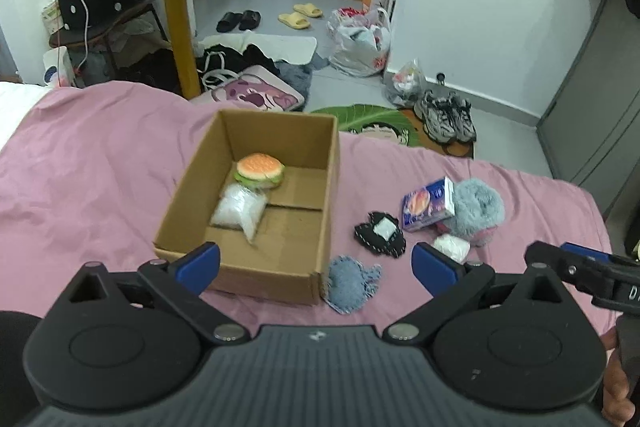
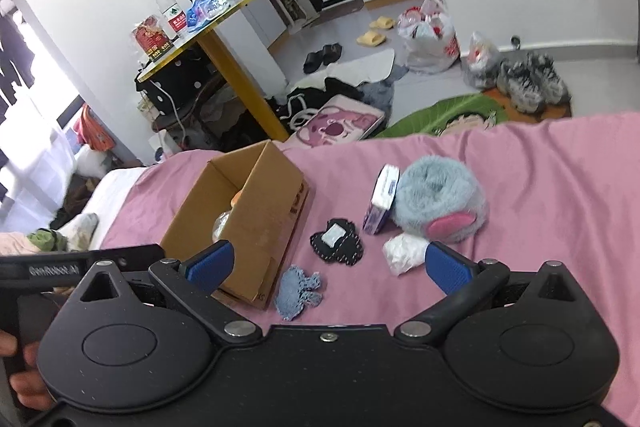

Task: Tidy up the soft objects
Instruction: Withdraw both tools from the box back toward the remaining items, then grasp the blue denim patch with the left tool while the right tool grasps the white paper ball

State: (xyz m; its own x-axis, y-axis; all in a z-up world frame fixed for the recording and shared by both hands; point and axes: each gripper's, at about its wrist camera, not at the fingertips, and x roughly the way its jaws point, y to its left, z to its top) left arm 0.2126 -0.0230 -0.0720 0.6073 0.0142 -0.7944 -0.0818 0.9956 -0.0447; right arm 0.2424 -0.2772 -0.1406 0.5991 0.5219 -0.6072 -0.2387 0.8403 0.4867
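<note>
An open cardboard box [image 1: 192,203] [image 2: 276,195] sits on the pink bedsheet [image 1: 80,167] [image 2: 540,195]. Inside lie a burger toy [image 1: 260,169] and a clear white-filled bag [image 1: 239,207]. Right of the box lie a blue denim patch [image 1: 350,285] [image 2: 297,289], a black patch with a white tag [image 1: 380,233] [image 2: 337,241], a purple tissue pack [image 1: 428,203] [image 2: 382,199], a fluffy blue-grey plush [image 1: 478,207] [image 2: 436,203] and a small white bag [image 1: 452,247] [image 2: 402,253]. My left gripper [image 1: 316,261] is open above the box's near edge. My right gripper [image 2: 328,263] is open over the patches, holding nothing.
Past the bed's far edge the floor holds a yellow-legged table [image 1: 176,7] [image 2: 236,67], a pink cushion [image 1: 256,95], a green mat [image 1: 372,121], sneakers [image 1: 448,115], plastic bags [image 1: 360,43] and slippers [image 1: 298,15]. A grey cabinet [image 1: 592,99] stands at right.
</note>
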